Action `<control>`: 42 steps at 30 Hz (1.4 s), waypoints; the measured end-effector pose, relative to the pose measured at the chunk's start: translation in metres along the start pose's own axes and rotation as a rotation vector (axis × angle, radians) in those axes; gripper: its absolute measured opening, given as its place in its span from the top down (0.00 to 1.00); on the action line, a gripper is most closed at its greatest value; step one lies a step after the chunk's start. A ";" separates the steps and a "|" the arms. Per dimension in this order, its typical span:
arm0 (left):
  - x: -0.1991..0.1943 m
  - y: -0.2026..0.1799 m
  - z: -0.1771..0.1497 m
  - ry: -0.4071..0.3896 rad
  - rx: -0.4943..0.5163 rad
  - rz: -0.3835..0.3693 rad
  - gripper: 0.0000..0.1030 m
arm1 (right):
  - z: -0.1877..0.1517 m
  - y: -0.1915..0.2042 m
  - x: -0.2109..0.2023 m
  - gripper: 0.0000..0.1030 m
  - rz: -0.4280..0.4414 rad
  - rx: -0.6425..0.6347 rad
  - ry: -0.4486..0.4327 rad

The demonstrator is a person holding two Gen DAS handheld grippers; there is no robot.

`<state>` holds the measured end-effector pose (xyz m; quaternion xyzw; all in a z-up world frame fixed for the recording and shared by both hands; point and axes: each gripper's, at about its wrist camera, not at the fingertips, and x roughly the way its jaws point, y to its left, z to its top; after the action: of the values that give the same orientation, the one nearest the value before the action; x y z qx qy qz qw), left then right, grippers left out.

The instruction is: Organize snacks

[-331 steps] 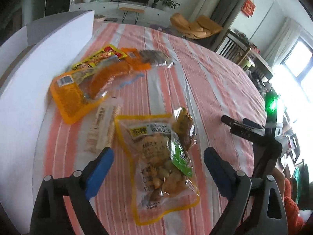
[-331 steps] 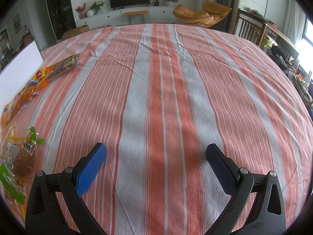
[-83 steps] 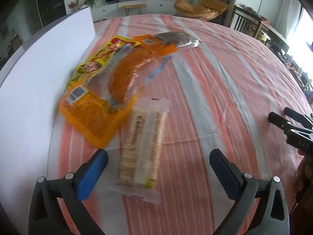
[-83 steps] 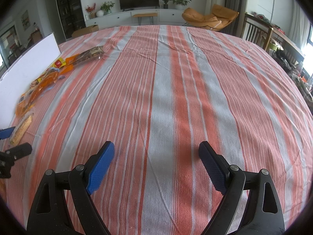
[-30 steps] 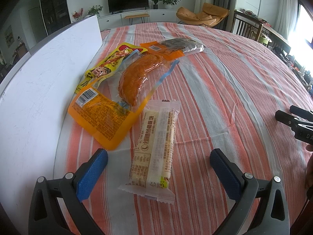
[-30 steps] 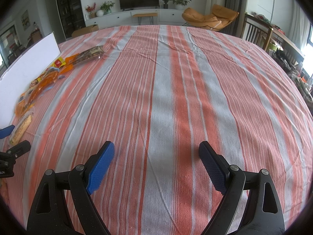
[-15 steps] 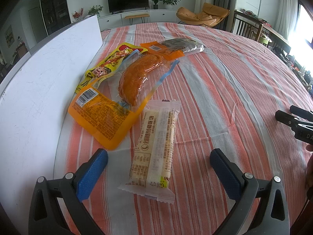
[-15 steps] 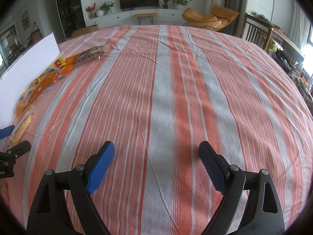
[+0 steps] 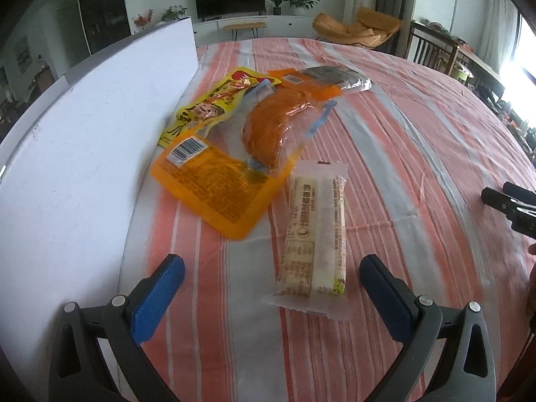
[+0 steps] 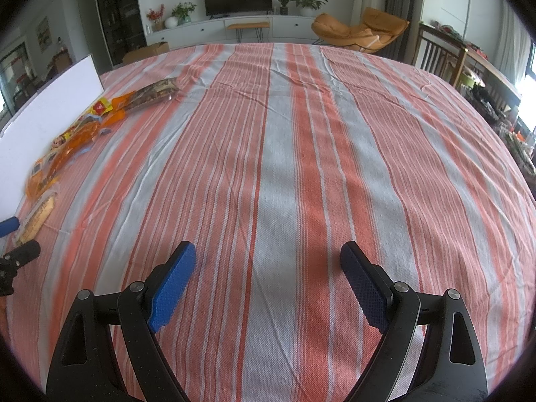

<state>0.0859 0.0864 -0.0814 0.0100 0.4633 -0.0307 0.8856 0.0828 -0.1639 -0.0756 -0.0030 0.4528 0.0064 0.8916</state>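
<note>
In the left wrist view a long white snack packet [image 9: 315, 234] lies on the striped cloth just ahead of my open, empty left gripper [image 9: 271, 269]. Beyond it lie an orange bag with a barcode [image 9: 214, 174], a clear pack with an orange sausage [image 9: 271, 127], a yellow-red packet [image 9: 214, 104] and a dark packet [image 9: 335, 78]. My right gripper [image 10: 268, 261] is open and empty over bare cloth; the snacks [image 10: 63, 154] show at its far left. The right gripper's tips show at the left view's right edge [image 9: 509, 201].
A white board [image 9: 77, 154] stands upright along the left of the snacks. The table [image 10: 301, 167] is covered by an orange and grey striped cloth. Chairs and a TV cabinet stand beyond the far edge.
Over the last second nothing has visibly moved. Since 11 seconds ago the yellow-edged nut bag and the green-labelled packet have gone from in front of the left gripper.
</note>
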 end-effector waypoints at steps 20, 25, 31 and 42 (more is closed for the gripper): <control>0.001 -0.001 -0.001 -0.003 -0.003 0.001 0.00 | 0.176 0.154 0.063 0.12 0.109 -0.287 -0.023; 0.000 -0.001 -0.001 -0.003 -0.003 0.001 0.00 | 0.171 0.187 0.125 0.11 0.075 -0.401 0.100; 0.000 0.000 0.000 -0.004 -0.005 0.003 0.00 | 0.150 0.171 0.118 0.11 0.102 -0.437 0.011; 0.001 0.000 0.001 -0.004 -0.005 0.004 0.00 | 0.120 0.126 0.096 0.14 0.232 -0.323 0.059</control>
<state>0.0874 0.0863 -0.0817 0.0085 0.4618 -0.0278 0.8865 0.2340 -0.0362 -0.0825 -0.0940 0.4690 0.1814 0.8592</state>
